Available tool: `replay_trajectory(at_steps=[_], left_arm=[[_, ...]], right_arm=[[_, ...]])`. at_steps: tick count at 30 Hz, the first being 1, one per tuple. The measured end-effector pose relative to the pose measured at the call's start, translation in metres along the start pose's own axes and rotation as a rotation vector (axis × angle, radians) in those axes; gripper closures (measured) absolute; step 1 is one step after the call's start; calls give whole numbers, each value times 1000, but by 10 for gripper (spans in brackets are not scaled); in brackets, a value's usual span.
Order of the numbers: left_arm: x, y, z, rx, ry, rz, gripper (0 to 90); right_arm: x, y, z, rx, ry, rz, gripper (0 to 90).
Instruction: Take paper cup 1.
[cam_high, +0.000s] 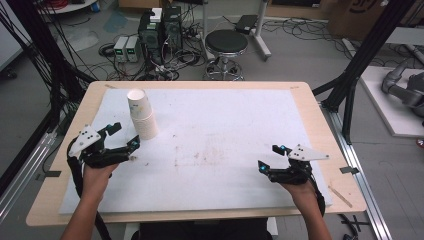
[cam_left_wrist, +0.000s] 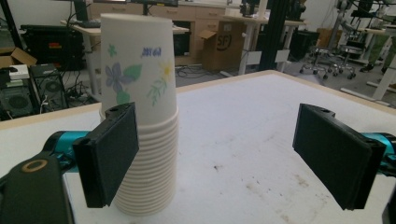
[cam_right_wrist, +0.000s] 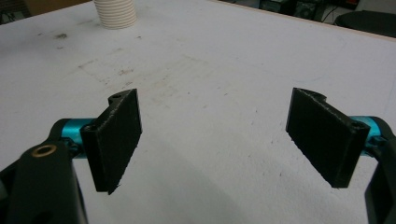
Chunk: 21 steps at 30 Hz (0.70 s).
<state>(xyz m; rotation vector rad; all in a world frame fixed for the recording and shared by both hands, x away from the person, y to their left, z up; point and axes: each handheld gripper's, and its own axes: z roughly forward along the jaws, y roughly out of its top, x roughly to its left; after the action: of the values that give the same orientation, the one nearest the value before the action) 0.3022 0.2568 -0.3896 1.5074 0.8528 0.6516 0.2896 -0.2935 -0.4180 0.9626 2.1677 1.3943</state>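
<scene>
A stack of upside-down white paper cups (cam_high: 141, 114) stands on the white mat (cam_high: 210, 120) at the left rear; the top cup has a flower print (cam_left_wrist: 140, 70). My left gripper (cam_high: 124, 135) is open just left of and in front of the stack. In the left gripper view its left jaw overlaps the stack's lower left side, and the gripper (cam_left_wrist: 224, 154) holds nothing. My right gripper (cam_high: 272, 156) is open low over the mat at the right front, with nothing between its jaws (cam_right_wrist: 219, 135). The stack's base (cam_right_wrist: 115, 14) lies far ahead of it.
The mat covers a wooden table (cam_high: 320, 130) and bears faint brown stains (cam_high: 200, 155) near its middle. Beyond the far edge stand a black stool (cam_high: 226, 45) and computer boxes (cam_high: 160, 30) among floor cables. Black frame posts (cam_high: 365, 55) rise at the right.
</scene>
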Motion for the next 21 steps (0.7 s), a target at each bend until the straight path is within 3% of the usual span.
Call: replay_trajectory(at_steps=[7, 15, 21], left_arm=[[8, 29, 9, 1, 2, 19, 145], [19, 50, 24, 7, 29, 26, 146], [30, 66, 45, 47, 40, 26, 146]], right_arm=[[0, 0, 1, -1, 6, -7, 187], [0, 0, 2, 2, 17, 2, 188], [0, 0, 2, 5, 22, -2, 188]])
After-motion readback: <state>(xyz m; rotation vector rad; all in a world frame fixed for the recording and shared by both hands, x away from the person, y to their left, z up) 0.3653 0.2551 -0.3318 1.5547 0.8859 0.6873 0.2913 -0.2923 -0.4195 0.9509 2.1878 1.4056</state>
